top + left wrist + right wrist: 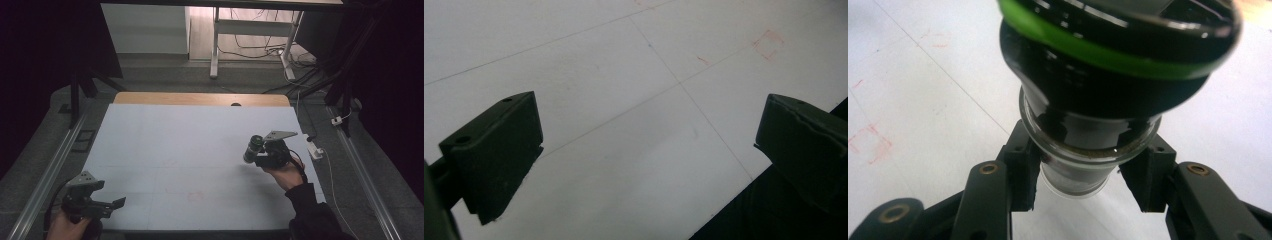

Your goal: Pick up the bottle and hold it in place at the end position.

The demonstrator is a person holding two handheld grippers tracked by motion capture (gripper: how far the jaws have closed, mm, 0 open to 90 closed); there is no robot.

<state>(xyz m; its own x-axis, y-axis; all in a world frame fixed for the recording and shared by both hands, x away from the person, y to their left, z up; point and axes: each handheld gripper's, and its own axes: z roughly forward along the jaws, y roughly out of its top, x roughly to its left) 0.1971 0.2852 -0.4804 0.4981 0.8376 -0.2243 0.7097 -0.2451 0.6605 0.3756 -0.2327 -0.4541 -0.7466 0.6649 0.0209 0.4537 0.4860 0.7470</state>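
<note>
Right gripper (256, 154) is hovering over the tabletop's (190, 140) right side, fingers (1020, 170) clamping a glass bottle (253, 148) with a black cap and green ring, held off the surface. No readable label or writing on it. Left gripper (111, 206) is sitting at the near-left corner, fingers (499, 150) spread apart, grasping nothing. Faint red pen squares (768, 45) are marking the white sheet

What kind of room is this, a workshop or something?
Probably a lab set up for recording: a white table with pencilled grid lines, metal floor rails, loose cables under a desk, dark surroundings.
</note>
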